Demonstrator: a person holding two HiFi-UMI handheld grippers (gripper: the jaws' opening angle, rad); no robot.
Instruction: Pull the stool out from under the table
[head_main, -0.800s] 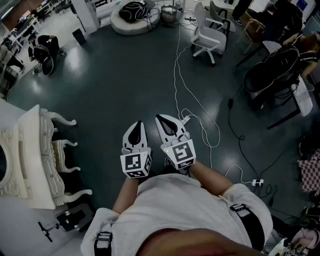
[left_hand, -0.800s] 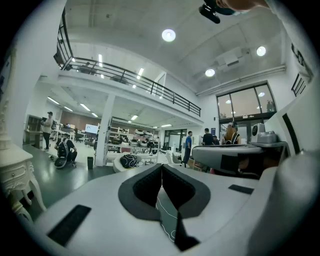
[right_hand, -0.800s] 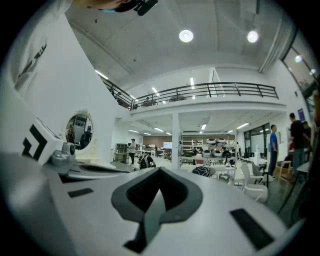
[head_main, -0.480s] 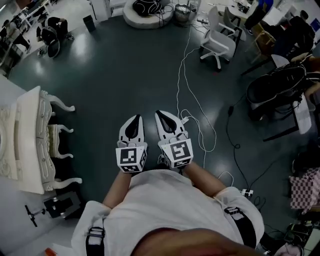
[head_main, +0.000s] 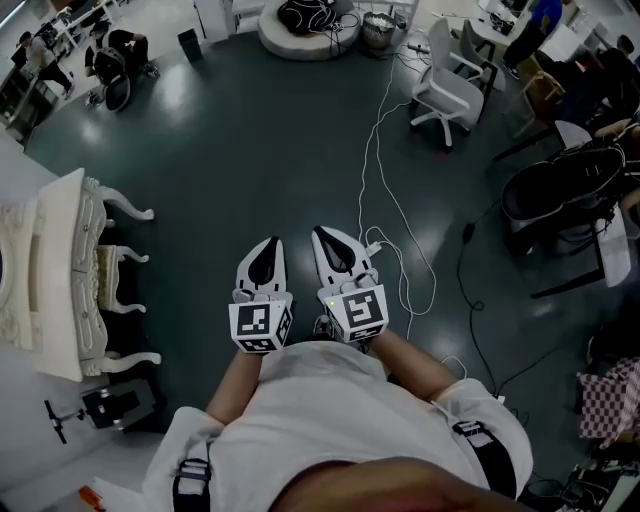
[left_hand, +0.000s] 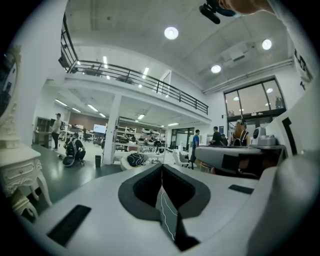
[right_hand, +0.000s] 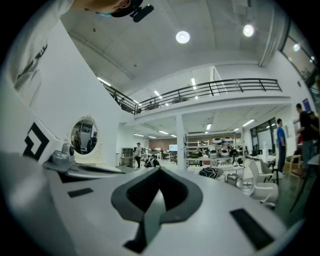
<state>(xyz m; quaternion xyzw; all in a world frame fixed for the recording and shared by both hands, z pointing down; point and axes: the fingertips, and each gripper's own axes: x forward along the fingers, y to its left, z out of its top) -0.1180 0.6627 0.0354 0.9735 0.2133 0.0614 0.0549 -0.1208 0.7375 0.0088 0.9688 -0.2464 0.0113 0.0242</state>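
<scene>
A white carved tabletop (head_main: 62, 300) is seen at the far left. The stool (head_main: 108, 281) is tucked beneath its near edge, between the curved legs, so that only the seat's outer side and its own legs are shown. The stool is judged to be stowed there untouched, the pull not yet begun.

Well to the right of the tabletop, over bare dark floor (head_main: 250, 150), the left claw (head_main: 269, 250) is held about level and close to the body. Its jaws are pressed together, with nothing between them. Just beyond it, farther from the tabletop, the right claw (head_main: 330, 243) is carried alongside, likewise pressed together and empty. Both are held low and side by side, probably because the stool is not yet within reach.

Farther still from the tabletop, a white cable (head_main: 383, 190) is trailed across the floor. For a grip on the stool, the claws would have to be turned toward the tabletop and spread.
</scene>
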